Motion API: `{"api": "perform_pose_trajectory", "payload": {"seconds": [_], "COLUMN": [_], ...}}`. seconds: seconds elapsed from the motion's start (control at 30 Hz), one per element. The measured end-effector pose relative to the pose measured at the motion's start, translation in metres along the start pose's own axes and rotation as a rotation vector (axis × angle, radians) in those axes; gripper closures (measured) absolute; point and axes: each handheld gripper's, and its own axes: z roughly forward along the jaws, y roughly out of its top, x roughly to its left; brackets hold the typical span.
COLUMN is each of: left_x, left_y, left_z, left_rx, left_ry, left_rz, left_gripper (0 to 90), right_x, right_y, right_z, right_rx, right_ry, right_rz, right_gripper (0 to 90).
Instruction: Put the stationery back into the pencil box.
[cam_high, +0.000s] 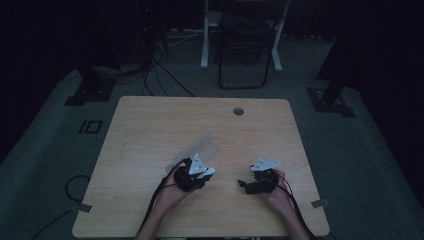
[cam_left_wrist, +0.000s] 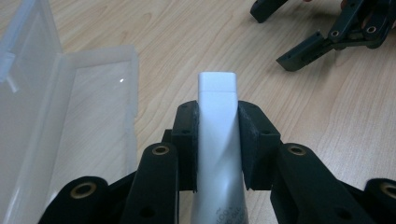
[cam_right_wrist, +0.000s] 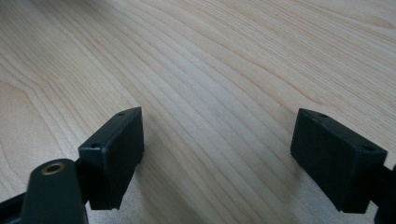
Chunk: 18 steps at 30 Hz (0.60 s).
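My left gripper (cam_left_wrist: 218, 140) is clamped on a white tube (cam_left_wrist: 217, 154), pads pressing both its sides, the flat white cap end poking out past the jaws and hanging above the tabletop. There is small grey print low on the tube; I cannot read it. In the high view the left gripper (cam_high: 192, 172) sits low on the near half of the table.

Just off to one side of the tube lies a clear plastic case (cam_left_wrist: 70, 121), lid swung open, hinge side up, resting flat on the wood. In the high view the same clear plastic case (cam_high: 197, 151) lies just beyond my left gripper, touching or nearly so; I cannot tell which.

My right gripper (cam_right_wrist: 219, 154) has its jaws spread wide, bare wood between them, holding no object. From the left gripper view I see the right gripper (cam_left_wrist: 327, 32) ahead, apart from the tube, nothing between the two.

The wooden table (cam_high: 150, 125) is pale, with a round cable hole (cam_high: 238, 111) near the far edge. Beyond it, dim grey carpet, a chair (cam_high: 245, 45), loose cables (cam_high: 160, 70) on the floor, the room dark.
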Motion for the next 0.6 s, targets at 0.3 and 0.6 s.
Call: {"api": "perform_pose_trajectory", "payload": {"seconds": [0.3, 0.6], "left_x": [0.0024, 0.0053], "left_y": [0.0009, 0.0006], "left_z": [-0.0033, -0.0054], "left_rx": [-0.008, -0.015], "left_ry": [0.007, 0.017], "left_rz": [-0.007, -0.012], "left_gripper": [70.8, 70.8], "right_x": [0.0001, 0.0001], "right_y": [0.0000, 0.0000], "right_z": [0.0001, 0.0001], "right_rx": [-0.001, -0.001], "right_ry": [0.002, 0.002], "right_rz": [-0.002, -0.003], "right_gripper": [17.3, 17.3]}}
